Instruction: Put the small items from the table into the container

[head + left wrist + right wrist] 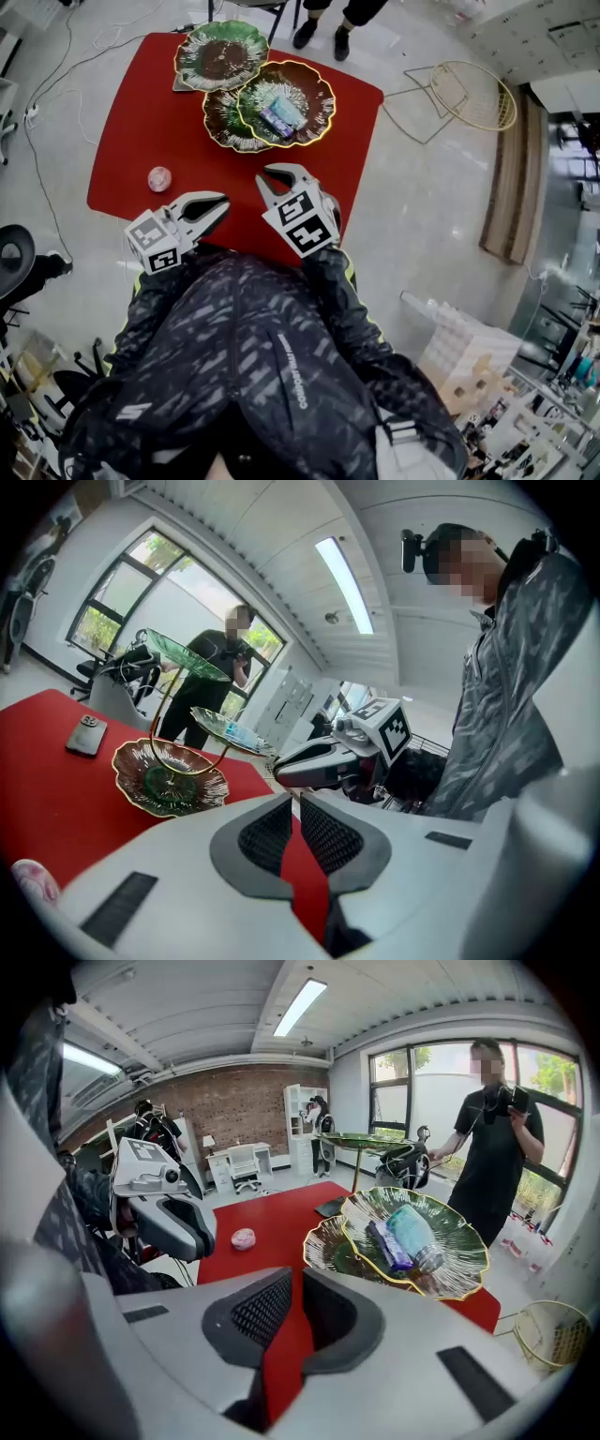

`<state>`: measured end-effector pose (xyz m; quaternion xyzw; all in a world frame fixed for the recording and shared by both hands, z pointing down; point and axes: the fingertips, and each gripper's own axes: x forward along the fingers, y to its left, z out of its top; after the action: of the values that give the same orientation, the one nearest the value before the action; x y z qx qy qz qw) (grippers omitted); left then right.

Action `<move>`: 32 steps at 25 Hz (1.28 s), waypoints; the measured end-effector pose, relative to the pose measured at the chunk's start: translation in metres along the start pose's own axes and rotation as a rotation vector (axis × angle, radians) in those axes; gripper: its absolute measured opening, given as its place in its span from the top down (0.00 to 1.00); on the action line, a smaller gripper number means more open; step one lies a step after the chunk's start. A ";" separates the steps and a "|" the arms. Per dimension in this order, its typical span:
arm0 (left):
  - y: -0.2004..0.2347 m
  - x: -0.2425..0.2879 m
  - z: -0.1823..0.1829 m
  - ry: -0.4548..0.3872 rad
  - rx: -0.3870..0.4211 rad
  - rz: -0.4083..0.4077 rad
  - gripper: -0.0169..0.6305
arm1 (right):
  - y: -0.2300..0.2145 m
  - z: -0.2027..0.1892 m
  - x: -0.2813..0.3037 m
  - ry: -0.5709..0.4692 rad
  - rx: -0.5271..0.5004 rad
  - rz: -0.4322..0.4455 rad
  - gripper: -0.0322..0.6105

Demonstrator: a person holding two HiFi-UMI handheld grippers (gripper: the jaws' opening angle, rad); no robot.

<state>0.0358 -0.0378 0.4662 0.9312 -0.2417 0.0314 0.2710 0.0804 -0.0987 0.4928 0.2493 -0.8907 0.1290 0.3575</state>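
Left gripper (222, 200) and right gripper (274, 173) we are holding closed, empty; one ball (159, 178), three dishes (322, 101), seemingly two items (281, 117) inside.

worktop (131, 122): red, square, carrying three things | stand (218, 120): tiered, leaf-shaped dishes, sitting near the far edge | phone (86, 735): dark, lying flat just beside the stand | pink item (159, 178): small, round, lying alone near the left corner, well apart from the stand
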 end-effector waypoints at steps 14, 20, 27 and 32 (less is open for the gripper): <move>0.018 -0.061 -0.016 -0.047 -0.083 0.155 0.95 | 0.055 0.016 0.055 0.037 -0.123 0.185 0.88; 0.025 -0.090 -0.022 -0.073 -0.123 0.218 0.95 | 0.079 0.022 0.076 0.069 -0.177 0.255 0.84; 0.035 -0.118 -0.034 -0.095 -0.160 0.270 0.95 | 0.101 0.022 0.100 0.108 -0.215 0.305 0.78; 0.040 -0.138 -0.041 -0.101 -0.184 0.295 0.95 | 0.116 0.021 0.116 0.137 -0.229 0.338 0.73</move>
<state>-0.1010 0.0143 0.4948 0.8572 -0.3910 0.0020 0.3352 -0.0659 -0.0503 0.5526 0.0446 -0.9023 0.1016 0.4166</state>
